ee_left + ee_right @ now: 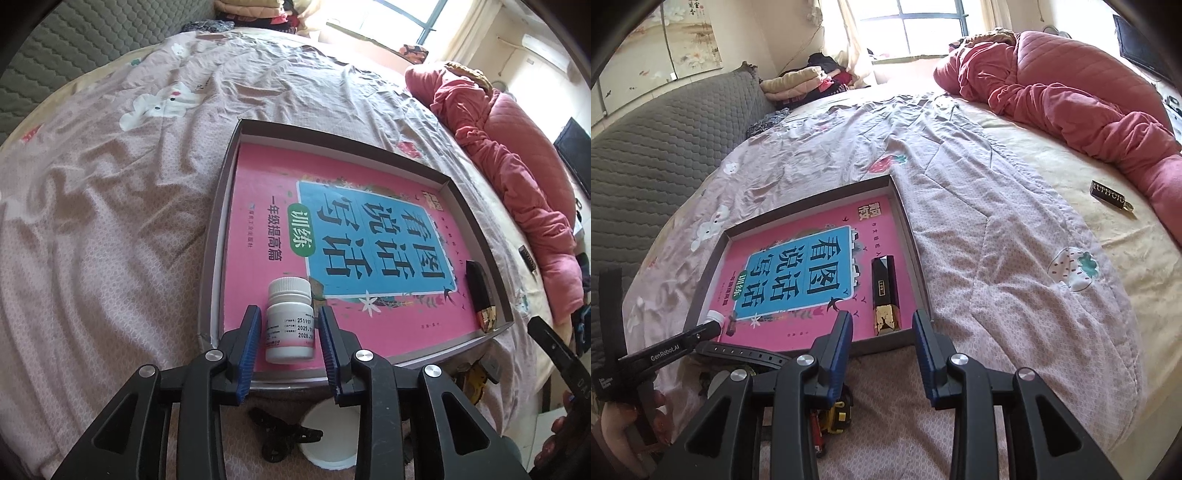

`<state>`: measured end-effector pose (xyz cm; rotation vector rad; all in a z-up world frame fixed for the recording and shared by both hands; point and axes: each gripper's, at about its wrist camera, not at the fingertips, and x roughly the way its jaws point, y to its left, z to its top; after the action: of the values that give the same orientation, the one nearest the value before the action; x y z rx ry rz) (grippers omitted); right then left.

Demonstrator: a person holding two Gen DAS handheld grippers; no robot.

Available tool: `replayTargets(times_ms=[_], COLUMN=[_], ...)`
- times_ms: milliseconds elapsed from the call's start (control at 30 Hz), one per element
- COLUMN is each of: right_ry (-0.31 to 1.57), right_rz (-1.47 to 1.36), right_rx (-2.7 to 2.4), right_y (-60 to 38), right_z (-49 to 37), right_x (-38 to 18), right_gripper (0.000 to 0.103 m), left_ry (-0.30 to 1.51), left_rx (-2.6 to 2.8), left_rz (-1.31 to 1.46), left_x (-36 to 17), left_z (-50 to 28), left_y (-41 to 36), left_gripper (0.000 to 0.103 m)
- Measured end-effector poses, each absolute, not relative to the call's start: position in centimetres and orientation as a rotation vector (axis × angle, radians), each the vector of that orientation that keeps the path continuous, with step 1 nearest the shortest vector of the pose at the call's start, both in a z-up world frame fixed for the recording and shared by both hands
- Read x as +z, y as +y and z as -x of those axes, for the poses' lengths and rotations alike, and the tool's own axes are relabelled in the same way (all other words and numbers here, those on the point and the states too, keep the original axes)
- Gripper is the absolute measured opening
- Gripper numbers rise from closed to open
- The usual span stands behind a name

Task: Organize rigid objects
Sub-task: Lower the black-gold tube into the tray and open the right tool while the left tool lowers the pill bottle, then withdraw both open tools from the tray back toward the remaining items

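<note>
Tray (476,225) on the bed already holds a book (266,206), a white bottle (290,321) and a dark stick (884,295). Bottle is straddled by the left gripper (288,338), pads apart, ungripped; right gripper (882,343) is parted, empty. Strap (742,351), clip (280,439) and keychain (1110,195) are left outside.

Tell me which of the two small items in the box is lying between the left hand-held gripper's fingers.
The white pill bottle, lying on the pink book with its cap pointing away. The dark, gold-ended case lies by the box's opposite wall.
</note>
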<state>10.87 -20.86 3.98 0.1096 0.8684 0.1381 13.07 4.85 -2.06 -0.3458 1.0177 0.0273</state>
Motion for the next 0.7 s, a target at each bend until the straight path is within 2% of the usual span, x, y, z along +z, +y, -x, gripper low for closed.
replayTargets(times_ms=[67, 233, 367, 700], right_ry=[0.865, 0.861, 0.857, 0.847], right_rz=[-0.113, -0.108, -0.101, -0.089], right_rx=[0.143, 0.142, 0.145, 0.157], right_y=[-20.9, -20.9, -20.9, -20.4], right_z=[-10.7, -10.1, -9.8, -9.1], right_x=[4.2, 4.4, 4.7, 5.2], right_gripper=[0.034, 0.034, 0.034, 0.034], left_ry=[1.019, 1.008, 1.004, 0.929], left_rx=[0.030, 0.026, 0.017, -0.008], left_rz=[0.346, 0.358, 0.378, 0.423], left_x=[-2.0, -1.4, -0.7, 3.1], left_z=[-12.9, -12.1, -11.4, -8.9], left_y=[4.9, 5.2, 5.4, 6.1], left_gripper=[0.039, 0.041, 0.047, 0.052])
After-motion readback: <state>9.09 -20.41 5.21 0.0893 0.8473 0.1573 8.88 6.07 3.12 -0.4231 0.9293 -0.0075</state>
